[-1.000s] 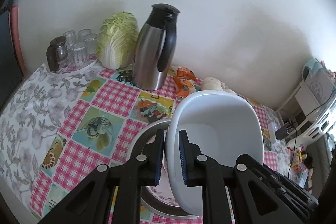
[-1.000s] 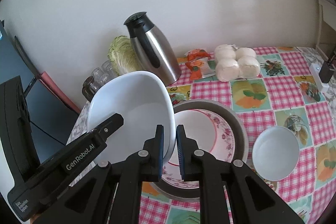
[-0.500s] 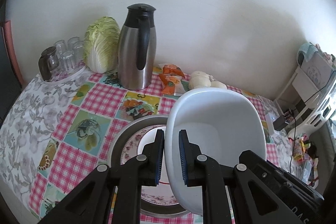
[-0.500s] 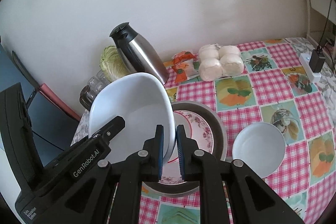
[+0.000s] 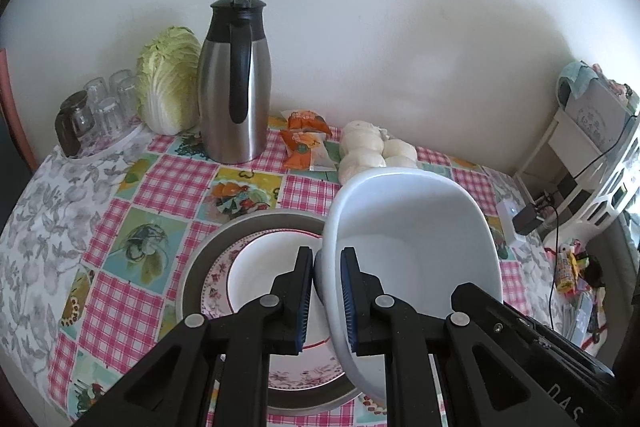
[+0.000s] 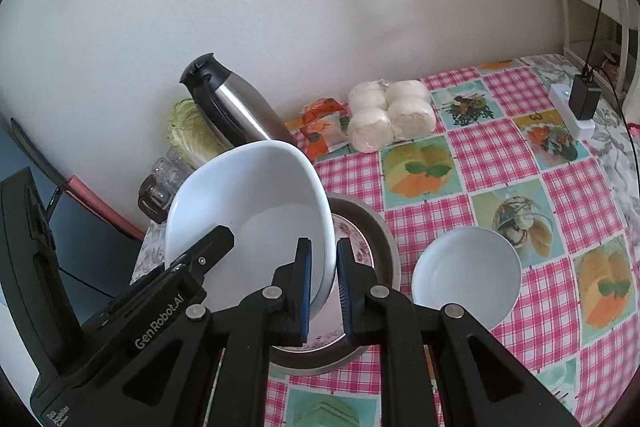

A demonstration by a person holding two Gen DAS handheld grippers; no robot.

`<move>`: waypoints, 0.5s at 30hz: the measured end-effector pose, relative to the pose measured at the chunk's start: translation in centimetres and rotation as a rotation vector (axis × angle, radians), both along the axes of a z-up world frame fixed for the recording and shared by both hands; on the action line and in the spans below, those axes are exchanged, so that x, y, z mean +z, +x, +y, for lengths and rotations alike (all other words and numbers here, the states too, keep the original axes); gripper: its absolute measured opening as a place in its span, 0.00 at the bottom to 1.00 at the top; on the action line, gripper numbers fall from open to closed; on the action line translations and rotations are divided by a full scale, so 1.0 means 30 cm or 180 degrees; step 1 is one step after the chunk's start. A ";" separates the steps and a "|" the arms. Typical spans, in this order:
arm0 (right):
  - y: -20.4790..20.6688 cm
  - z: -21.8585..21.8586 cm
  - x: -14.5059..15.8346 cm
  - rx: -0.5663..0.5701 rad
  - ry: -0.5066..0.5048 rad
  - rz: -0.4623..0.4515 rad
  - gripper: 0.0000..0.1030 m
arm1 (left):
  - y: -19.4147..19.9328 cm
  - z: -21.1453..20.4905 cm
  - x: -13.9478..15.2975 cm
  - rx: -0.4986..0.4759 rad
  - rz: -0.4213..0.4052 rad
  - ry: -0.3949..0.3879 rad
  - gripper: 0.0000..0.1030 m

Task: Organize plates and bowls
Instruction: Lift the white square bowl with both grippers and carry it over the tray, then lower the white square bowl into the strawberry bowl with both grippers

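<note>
Left tongs (image 5: pixel 324 297) are pinching the near-left rim of the big white bowl (image 5: pixel 416 239); blue ribbed pads are sitting either side of the wall. Right tongs (image 6: pixel 322 291) are pinching the opposite rim of the same bowl (image 6: pixel 248 211). Bowl is smooth glossy ceramic, rounded-oblong, deep. It's hanging tilted in the air between both tongs, long axis running away from the cameras toward the wall, open side facing up and partly toward the left camera. Directly under it a floral-rimmed plate (image 5: pixel 244 267) is sitting inside a dull grey metal pan (image 5: pixel 208 247) on the table (image 5: pixel 120 219), which is wearing a glossy pink-check patchwork cloth. A small round white bowl (image 6: pixel 466 277) is sitting just right of the pan.
</note>
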State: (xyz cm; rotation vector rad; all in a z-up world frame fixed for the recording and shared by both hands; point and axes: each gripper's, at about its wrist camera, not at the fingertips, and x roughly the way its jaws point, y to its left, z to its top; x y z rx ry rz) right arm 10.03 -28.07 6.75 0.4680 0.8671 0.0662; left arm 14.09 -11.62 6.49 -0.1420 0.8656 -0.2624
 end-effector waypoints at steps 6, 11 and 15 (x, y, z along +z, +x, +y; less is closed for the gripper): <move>0.021 0.007 -0.045 0.0035 0.0049 0.0105 0.14 | 0.019 0.012 -0.034 0.0038 0.0087 0.0001 0.16; 0.048 0.019 -0.090 0.0031 0.0008 0.0236 0.14 | 0.044 0.022 -0.089 0.0060 0.0239 -0.0023 0.16; 0.060 0.019 -0.117 0.0028 0.0060 0.0291 0.14 | 0.056 0.033 -0.116 0.0066 0.0311 -0.0042 0.16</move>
